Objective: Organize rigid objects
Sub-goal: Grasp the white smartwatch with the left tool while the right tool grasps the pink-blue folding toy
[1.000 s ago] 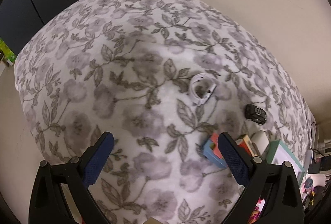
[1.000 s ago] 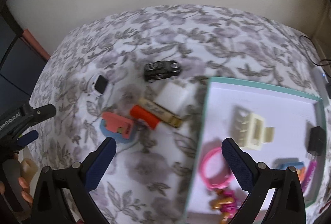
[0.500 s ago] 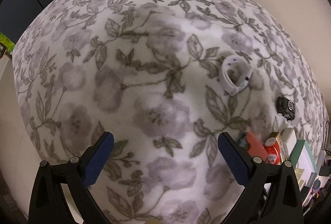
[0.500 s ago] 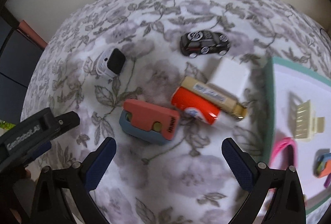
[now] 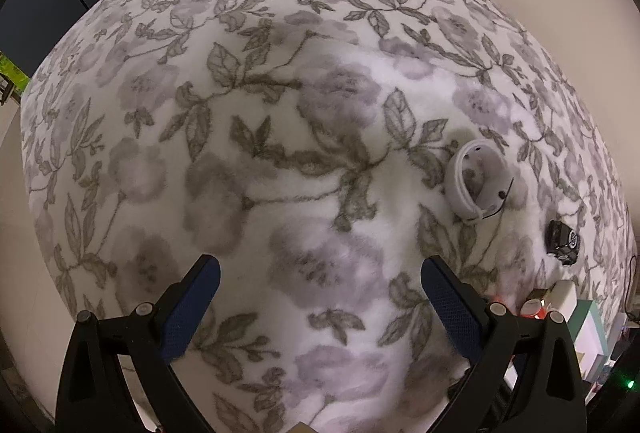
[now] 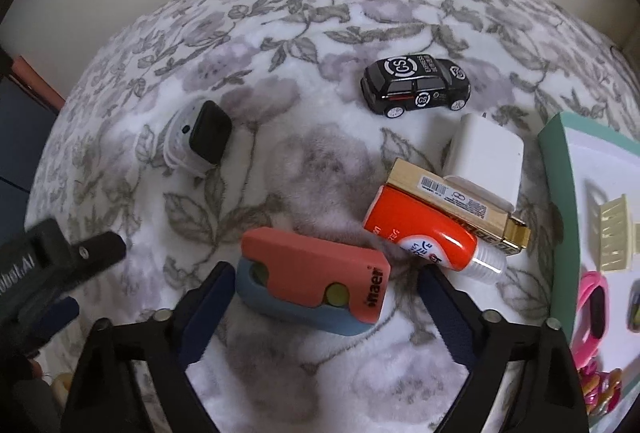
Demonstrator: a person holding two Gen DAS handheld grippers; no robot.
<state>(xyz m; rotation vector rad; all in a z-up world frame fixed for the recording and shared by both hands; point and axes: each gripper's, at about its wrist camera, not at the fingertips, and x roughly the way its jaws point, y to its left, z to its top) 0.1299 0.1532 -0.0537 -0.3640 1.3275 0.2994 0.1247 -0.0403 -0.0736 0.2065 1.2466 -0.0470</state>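
Right gripper (image 6: 322, 297): jaws wide apart and closing, pointed steeply down at the floral blanket (image 6: 280, 81). Coral-and-blue case (image 6: 312, 285) between the two blue pads; left pad just beside its blue end, right pad clear of its coral end; contact at the left pad cannot be confirmed. Not clamped.

Coral-and-blue case: flat on the blanket, coral upper shell over a blue lower shell, two round olive buttons, black lettering on the coral end. Orange bottle (image 6: 424, 233) lying just beyond its right end, white cap toward the teal tray (image 6: 556, 193). Gold box (image 6: 452, 197) against the bottle, white charger (image 6: 486, 157) behind it. Black toy car (image 6: 416, 85) farther back. Smartwatch (image 6: 202, 139) well to the left, dark face tilted up.

Left gripper (image 5: 320, 309): jaws wide apart, empty, over bare blanket. Smartwatch (image 5: 478, 179) ahead and to the right, apart from the pads.
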